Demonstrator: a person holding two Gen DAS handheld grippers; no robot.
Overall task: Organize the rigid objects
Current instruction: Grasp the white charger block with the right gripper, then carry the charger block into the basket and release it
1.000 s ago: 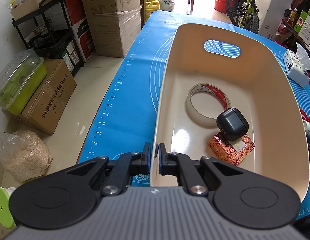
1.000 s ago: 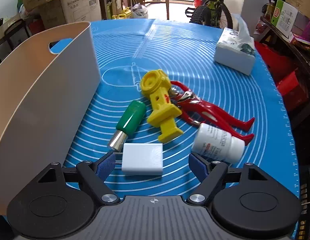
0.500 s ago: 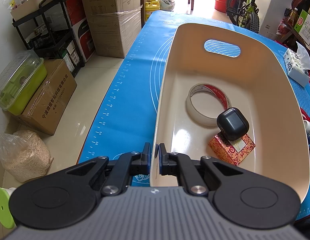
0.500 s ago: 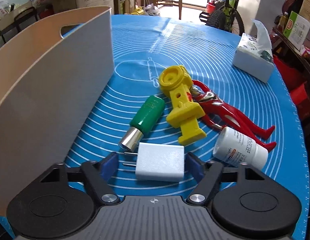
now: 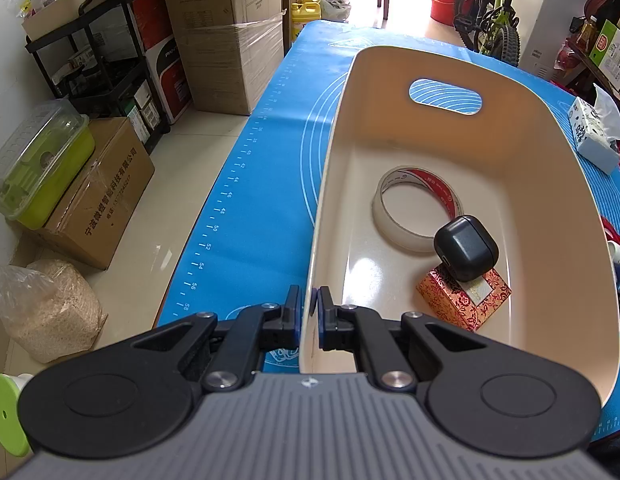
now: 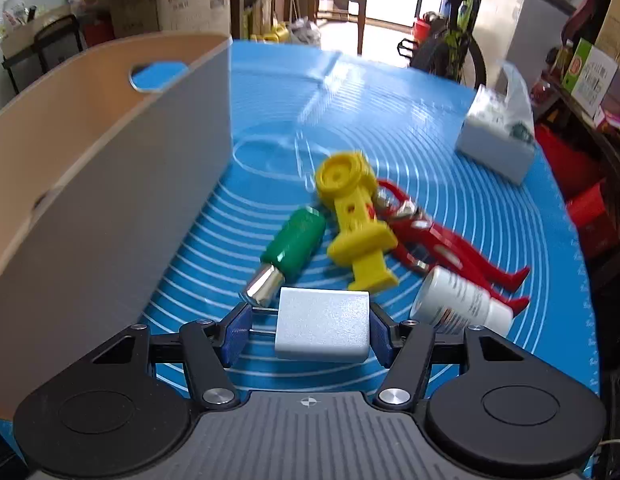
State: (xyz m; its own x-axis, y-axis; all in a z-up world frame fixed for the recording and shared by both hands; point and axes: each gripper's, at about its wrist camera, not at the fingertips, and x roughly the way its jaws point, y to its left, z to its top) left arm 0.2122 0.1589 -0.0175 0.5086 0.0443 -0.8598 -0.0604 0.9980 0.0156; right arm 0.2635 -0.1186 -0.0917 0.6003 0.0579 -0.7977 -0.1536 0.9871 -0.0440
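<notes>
Since a second before, the right gripper [image 6: 310,330] had been closing its jaws around the white charger block [image 6: 322,328] at lower centre on the blue mat [image 6: 450,160]; its right pad touched the block, the left stood just off (metal prongs there). The left gripper [image 5: 307,312] stayed clamped on the smooth cream bin [image 5: 550,184] rim.

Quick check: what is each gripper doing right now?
Left gripper: shut on the beige plastic bin's rim.
Right gripper: closing around the white plug adapter.
</notes>
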